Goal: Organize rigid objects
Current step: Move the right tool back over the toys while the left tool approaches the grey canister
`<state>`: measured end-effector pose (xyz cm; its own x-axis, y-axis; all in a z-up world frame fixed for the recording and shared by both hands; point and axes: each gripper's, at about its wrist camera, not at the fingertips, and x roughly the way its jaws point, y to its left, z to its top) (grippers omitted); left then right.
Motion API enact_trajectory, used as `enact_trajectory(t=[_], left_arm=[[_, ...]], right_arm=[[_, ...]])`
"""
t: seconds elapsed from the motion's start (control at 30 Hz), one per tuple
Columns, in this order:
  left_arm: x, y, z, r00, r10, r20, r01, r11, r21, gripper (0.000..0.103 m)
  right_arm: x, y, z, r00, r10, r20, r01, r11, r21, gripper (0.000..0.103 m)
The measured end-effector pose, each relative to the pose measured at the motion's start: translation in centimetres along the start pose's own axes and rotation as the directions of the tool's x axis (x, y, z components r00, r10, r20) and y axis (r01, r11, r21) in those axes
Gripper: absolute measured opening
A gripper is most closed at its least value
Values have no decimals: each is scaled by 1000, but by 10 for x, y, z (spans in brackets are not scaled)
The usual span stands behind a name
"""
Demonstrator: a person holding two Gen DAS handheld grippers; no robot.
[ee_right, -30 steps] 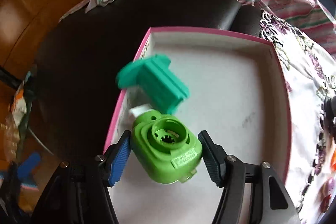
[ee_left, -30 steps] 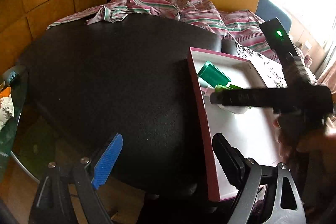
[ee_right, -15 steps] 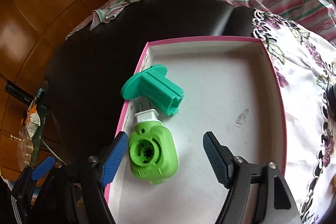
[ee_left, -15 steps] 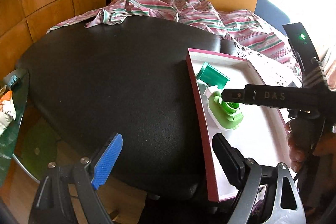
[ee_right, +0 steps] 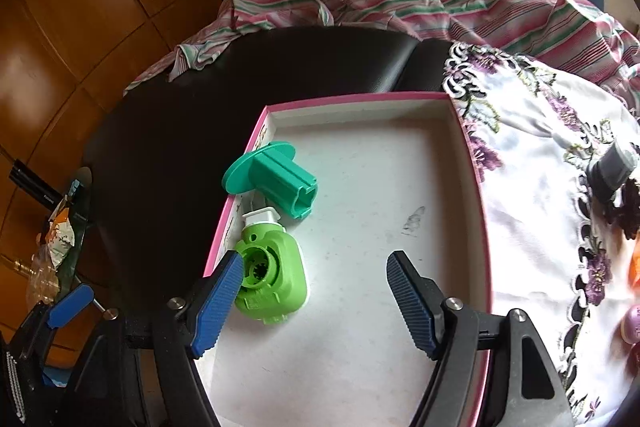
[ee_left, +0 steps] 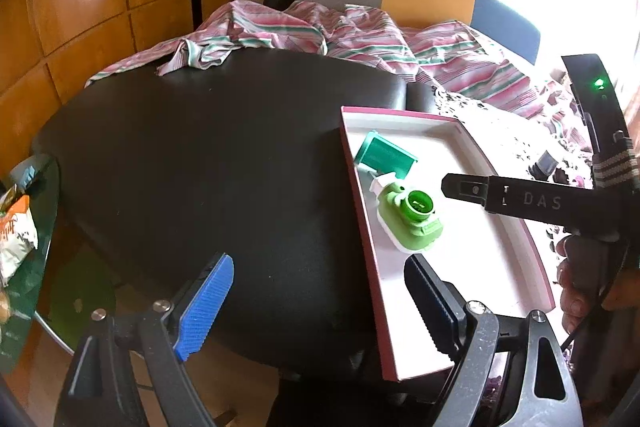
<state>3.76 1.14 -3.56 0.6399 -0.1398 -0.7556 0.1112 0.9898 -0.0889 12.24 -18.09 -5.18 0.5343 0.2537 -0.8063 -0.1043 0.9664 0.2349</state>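
A light green plastic part (ee_right: 272, 275) lies in a white box with a pink rim (ee_right: 360, 97), near its left wall. A teal flanged part (ee_right: 276, 179) lies just behind it. My right gripper (ee_right: 316, 259) hovers open above the box, empty, its left pad beside the green part and apart from it. In the left wrist view both parts (ee_left: 412, 215) (ee_left: 384, 157) show in the box (ee_left: 360, 187), with a right gripper finger (ee_left: 464, 189) above them. My left gripper (ee_left: 318, 263) is open and empty over the black seat (ee_left: 200, 147), its right finger near the box's rim.
A striped cloth (ee_left: 320, 35) lies behind the black seat. A floral cloth (ee_right: 540, 147) right of the box carries a grey object (ee_right: 612, 167) and small purple and orange things (ee_right: 634, 323). A glass side table with a snack packet (ee_left: 16, 227) stands at left.
My right gripper opened off the light green part, which now lies in the box, and drew back and up from it. The left gripper stayed put.
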Motion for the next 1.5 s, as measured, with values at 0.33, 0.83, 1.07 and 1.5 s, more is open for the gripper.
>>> enact_trajectory(t=[0.33,0.83,1.07,1.5], left_arm=[[-2,-18,5,1000,-18,1,17,999,48,88],[2,-53,10,999,-35,-11,36,990,137,88],[2,-73,19,997,-74,-9,74,980,187,88],[17,-155,56,973,-227,-47,230,921,314,88]], right_arm=[[-28,-30,-2,998,-34,56,32,999,37,75],[-70,-122,-10,982,-163,98,143,972,188,75],[-98,-182,-12,956,-273,112,236,936,263,75],[-137,-322,-60,906,-414,90,252,696,673,75]])
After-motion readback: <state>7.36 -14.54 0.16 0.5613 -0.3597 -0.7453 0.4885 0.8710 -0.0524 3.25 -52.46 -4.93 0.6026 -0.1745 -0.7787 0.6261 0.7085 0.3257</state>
